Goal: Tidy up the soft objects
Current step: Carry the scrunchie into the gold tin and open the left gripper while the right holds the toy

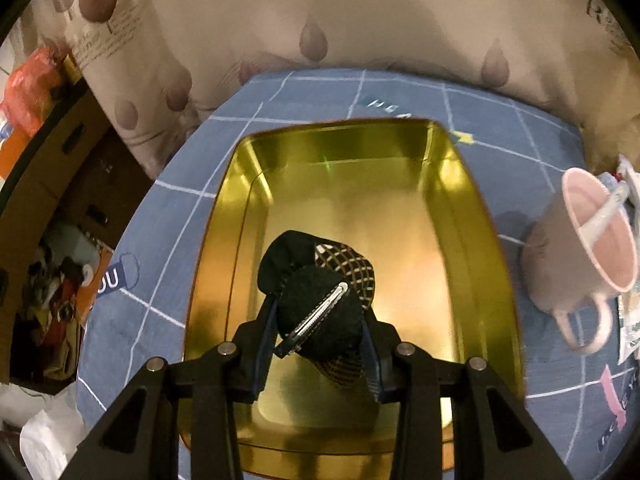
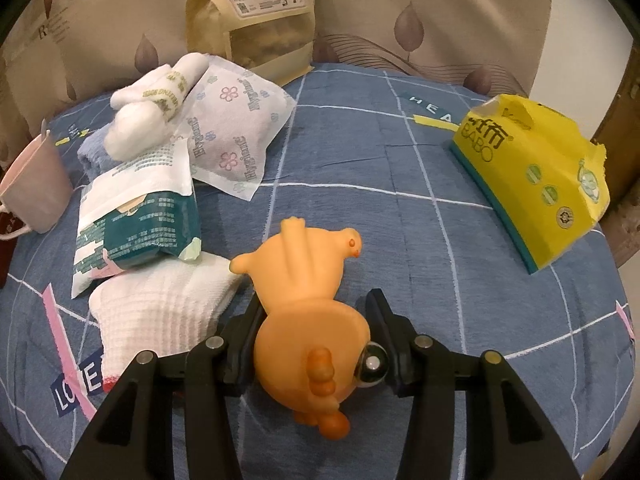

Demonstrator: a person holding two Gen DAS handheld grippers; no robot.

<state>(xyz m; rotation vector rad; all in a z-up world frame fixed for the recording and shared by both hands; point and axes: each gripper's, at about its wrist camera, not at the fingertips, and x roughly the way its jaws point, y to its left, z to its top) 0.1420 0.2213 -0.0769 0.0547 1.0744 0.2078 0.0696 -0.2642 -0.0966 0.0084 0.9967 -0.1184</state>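
Clamped in my left tongs (image 1: 320, 320), a black hair clip with checked fabric (image 1: 320, 304) hangs above the gold metal tray (image 1: 472, 208), its near end hidden. Right tongs (image 2: 316, 320) grip an orange rubber chicken toy (image 2: 304, 272) on the blue checked bedspread (image 2: 400, 200).

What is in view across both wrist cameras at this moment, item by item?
gold tray: one, on the blue cloth
black fabric bundle: one, over the tray, gripped
pink mug: one, right of the tray
orange rubber chicken: one, gripped
white sock: one, left of the chicken
green-white pack: one
flowered white pack: one
yellow tissue pack: one, far right
left gripper: closed on the bundle
right gripper: closed on the chicken
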